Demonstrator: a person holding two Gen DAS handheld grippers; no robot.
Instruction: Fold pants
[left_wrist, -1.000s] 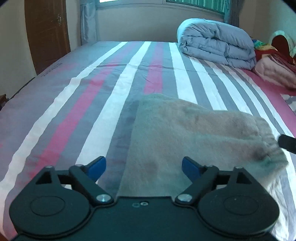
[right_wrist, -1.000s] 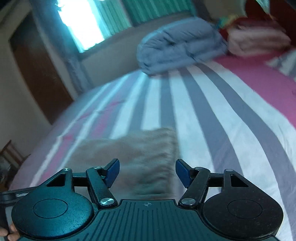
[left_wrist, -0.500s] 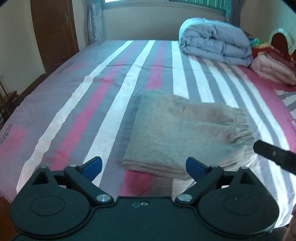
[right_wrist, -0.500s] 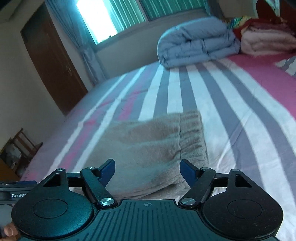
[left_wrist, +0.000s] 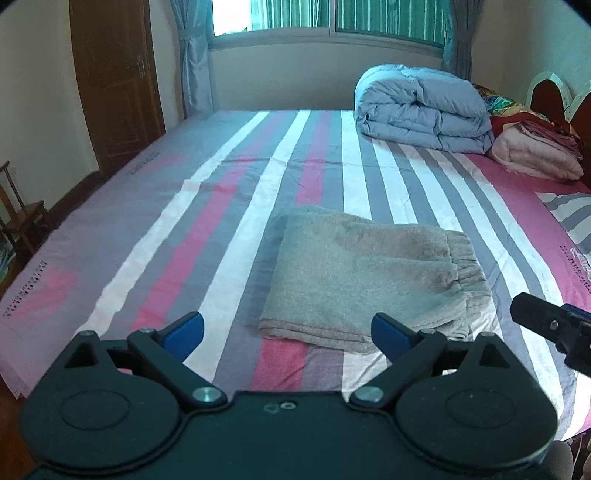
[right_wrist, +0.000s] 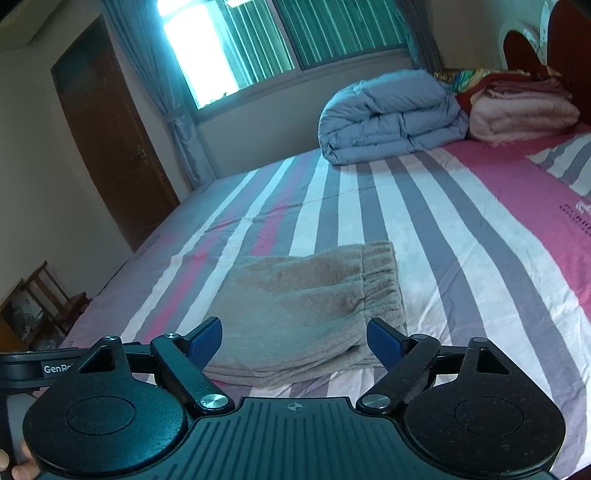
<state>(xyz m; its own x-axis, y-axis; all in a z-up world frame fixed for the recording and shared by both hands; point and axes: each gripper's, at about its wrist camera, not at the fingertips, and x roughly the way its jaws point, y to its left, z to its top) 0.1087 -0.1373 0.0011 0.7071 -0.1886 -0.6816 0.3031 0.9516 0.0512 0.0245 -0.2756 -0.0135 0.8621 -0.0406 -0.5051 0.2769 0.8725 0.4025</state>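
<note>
The tan fleece pants (left_wrist: 365, 273) lie folded into a flat rectangle on the striped bed sheet (left_wrist: 207, 206), elastic waistband to the right. They also show in the right wrist view (right_wrist: 303, 306). My left gripper (left_wrist: 288, 332) is open and empty, held back from the pants near the bed's front edge. My right gripper (right_wrist: 295, 341) is open and empty, also pulled back short of the pants. Part of the right gripper shows at the right edge of the left wrist view (left_wrist: 554, 326).
A folded blue-grey duvet (left_wrist: 421, 110) and a pink folded blanket (left_wrist: 535, 151) sit at the far right of the bed. A wooden door (left_wrist: 114, 81) and a small wooden chair (left_wrist: 18, 218) stand on the left. A window (right_wrist: 295, 40) is behind.
Both grippers have drawn back and up from the folded pants, which now sit farther away and fully in view. Both stay open and the pants lie still.
</note>
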